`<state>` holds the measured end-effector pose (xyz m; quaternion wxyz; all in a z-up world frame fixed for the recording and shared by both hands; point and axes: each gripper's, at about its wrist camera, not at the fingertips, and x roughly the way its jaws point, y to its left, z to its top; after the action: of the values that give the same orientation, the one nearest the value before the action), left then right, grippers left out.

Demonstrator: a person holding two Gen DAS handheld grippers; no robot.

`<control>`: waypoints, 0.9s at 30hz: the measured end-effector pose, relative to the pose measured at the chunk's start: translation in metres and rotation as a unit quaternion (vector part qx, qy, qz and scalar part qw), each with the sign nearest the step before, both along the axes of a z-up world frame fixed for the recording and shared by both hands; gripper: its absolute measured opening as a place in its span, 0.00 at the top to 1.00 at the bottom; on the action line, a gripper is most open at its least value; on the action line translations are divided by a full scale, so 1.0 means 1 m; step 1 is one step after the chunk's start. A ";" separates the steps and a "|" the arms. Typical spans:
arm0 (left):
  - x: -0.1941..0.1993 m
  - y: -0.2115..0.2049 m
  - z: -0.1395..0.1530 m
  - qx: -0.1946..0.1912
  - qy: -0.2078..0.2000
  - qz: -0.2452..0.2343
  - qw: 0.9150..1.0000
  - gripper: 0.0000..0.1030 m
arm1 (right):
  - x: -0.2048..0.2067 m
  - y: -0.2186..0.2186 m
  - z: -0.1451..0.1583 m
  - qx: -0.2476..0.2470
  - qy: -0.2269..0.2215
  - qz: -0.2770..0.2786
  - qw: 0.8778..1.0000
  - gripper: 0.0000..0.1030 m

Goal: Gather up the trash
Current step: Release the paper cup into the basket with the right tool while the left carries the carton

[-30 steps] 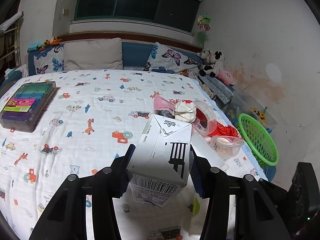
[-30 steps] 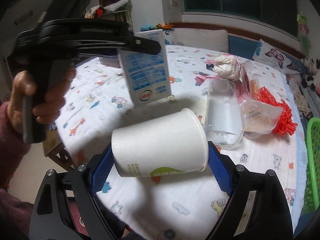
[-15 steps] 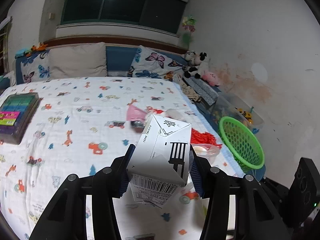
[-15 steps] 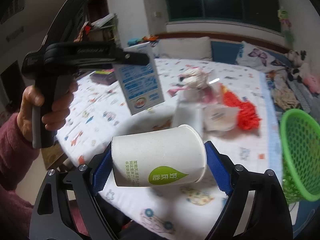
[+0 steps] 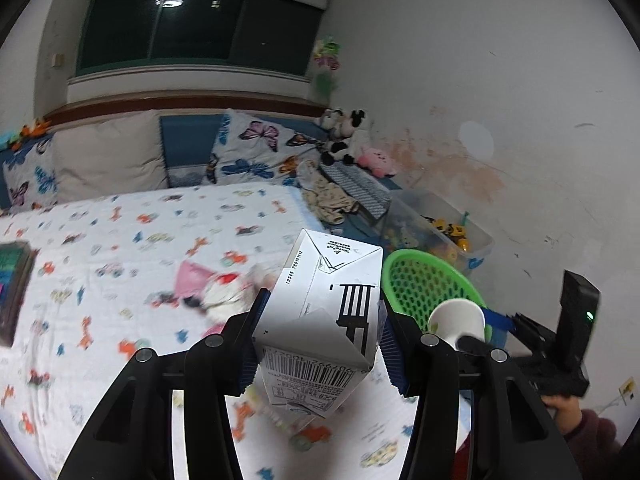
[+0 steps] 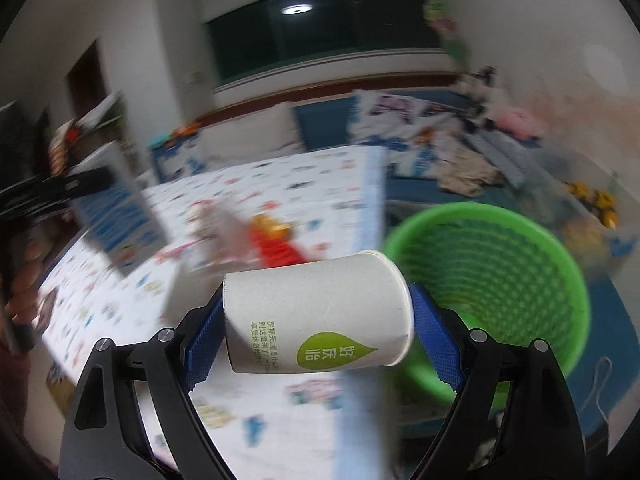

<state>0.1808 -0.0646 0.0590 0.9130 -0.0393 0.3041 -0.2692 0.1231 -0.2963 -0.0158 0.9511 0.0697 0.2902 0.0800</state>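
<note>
L gripper (image 5: pixel 318 334) clamped on white milk carton (image 5: pixel 324 320), blue pads pressed to both sides, carton up in the air over the bed (image 5: pixel 120 240), barcode end toward cam. R gripper (image 6: pixel 318 334) closed on paper cup (image 6: pixel 316 314) lying sideways btwn the pads (rim to the right, green leaf logo facing cam). Green mesh basket (image 6: pixel 500 280) just beyond cup, off bed's right edge. Pink/white trash pile (image 5: pixel 212 292) on the sheet, blurred. Toy bin (image 5: pixel 440 232) behind basket.
</note>
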 end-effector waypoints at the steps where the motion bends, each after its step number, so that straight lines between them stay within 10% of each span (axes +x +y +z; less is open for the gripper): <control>1: 0.002 -0.006 0.002 0.001 -0.001 -0.004 1.000 0.52 | 0.005 -0.016 -0.002 -0.001 0.005 -0.019 1.000 0.17; 27: 0.057 -0.179 -0.016 0.051 0.014 -0.114 0.992 0.52 | 0.060 -0.154 -0.076 0.051 0.089 -0.156 0.982 0.12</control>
<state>0.2383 -0.2441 0.0434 0.8728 0.0390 0.3325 -0.3552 0.1830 -0.4499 -0.0922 0.9173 0.1693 0.3552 -0.0616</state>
